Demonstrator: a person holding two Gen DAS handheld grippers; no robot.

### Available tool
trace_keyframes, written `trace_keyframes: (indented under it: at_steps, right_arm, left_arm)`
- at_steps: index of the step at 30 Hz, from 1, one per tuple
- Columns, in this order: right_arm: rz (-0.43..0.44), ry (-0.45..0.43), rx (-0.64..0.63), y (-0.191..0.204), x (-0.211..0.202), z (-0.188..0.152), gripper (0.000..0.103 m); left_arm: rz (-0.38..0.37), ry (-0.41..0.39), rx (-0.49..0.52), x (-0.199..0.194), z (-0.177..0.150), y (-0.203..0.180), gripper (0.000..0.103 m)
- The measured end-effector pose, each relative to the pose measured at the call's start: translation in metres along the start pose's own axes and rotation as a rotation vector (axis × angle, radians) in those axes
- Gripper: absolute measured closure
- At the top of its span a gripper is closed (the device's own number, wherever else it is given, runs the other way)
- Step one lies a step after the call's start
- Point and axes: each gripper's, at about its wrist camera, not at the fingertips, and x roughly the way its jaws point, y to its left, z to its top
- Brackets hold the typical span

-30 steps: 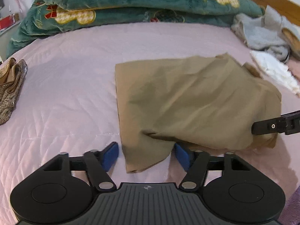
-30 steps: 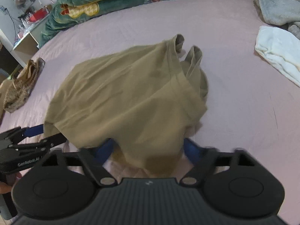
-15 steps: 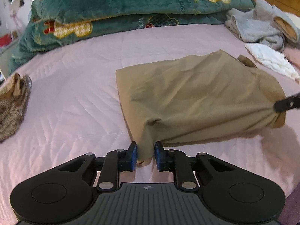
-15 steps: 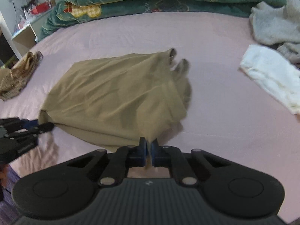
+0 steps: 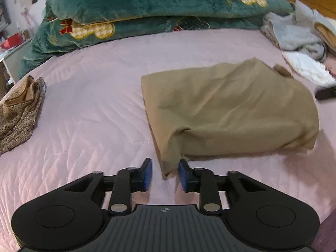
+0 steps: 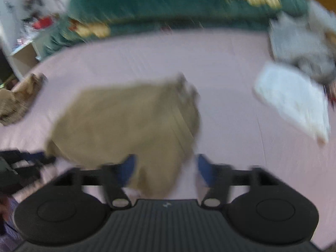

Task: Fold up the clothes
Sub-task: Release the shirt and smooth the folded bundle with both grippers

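Tan garment (image 5: 229, 109), soft, light and best pinched at its corners, lies folded on the pink bed (image 5: 94, 109) between both opening hand-held grippers, left hand-held gripper (image 5: 164, 175) and right hand-held gripper (image 6: 166, 169), neither pressing it.

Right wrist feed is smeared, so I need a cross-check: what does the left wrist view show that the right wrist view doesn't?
Left wrist only: sharp detail, with the tan garment corner between the opening left gripper pads, the left pad clear of the cloth.

Right wrist only: the right gripper opening, tan cloth between its pads.

Both: pink bedspread, green quilt, white cloth, brown knit.
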Motion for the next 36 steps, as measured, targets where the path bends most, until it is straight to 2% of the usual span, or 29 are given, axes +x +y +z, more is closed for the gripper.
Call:
trace_keyframes:
  at_steps: [3,7,12,16,19,22,24,26,30,32,34,35,36]
  right_arm:
    - [-0.043,-0.044,-0.101,0.023,0.009,0.026,0.007]
    - [-0.092,-0.005,-0.167,0.033,0.05,0.051,0.007]
    - [-0.044,0.024,-0.007,0.006,0.087,0.074,0.007]
    - [-0.04,0.044,0.122,-0.019,0.115,0.087,0.007]
    - [-0.067,0.104,0.134,-0.024,0.143,0.09,0.008]
    - [-0.052,0.148,0.106,-0.022,0.162,0.085,0.019]
    - [-0.018,0.159,0.081,-0.019,0.168,0.081,0.075]
    - [-0.013,0.128,0.059,-0.015,0.16,0.078,0.091]
    - [-0.051,0.039,0.013,-0.018,0.131,0.08,0.092]
    - [-0.077,0.075,0.03,-0.025,0.137,0.077,0.092]
    - [-0.155,0.119,-0.037,-0.023,0.15,0.065,0.092]
    - [-0.17,0.112,-0.051,-0.023,0.152,0.06,0.092]
    - [-0.149,0.093,-0.021,-0.027,0.144,0.058,0.09]
  left_arm:
    - [0.007,-0.015,-0.01,-0.005,0.007,0.0,0.058]
    - [0.026,-0.054,-0.015,-0.013,0.019,0.001,0.047]
    - [-0.005,-0.111,-0.015,-0.014,0.042,-0.004,0.044]
    - [-0.025,-0.097,-0.007,0.004,0.056,-0.014,0.044]
    - [-0.025,-0.059,0.006,0.024,0.057,-0.021,0.044]
    - [-0.023,-0.032,0.029,0.038,0.051,-0.023,0.042]
    - [-0.027,-0.033,0.043,0.041,0.047,-0.024,0.039]
    - [-0.029,-0.039,0.047,0.04,0.046,-0.022,0.037]
    - [-0.043,-0.056,0.044,0.036,0.047,-0.022,0.035]
    - [-0.046,-0.056,0.039,0.037,0.048,-0.025,0.032]
    - [-0.046,-0.055,0.042,0.036,0.048,-0.028,0.032]
    - [-0.048,-0.056,0.042,0.033,0.048,-0.029,0.032]
    - [-0.048,-0.058,0.039,0.03,0.047,-0.028,0.032]
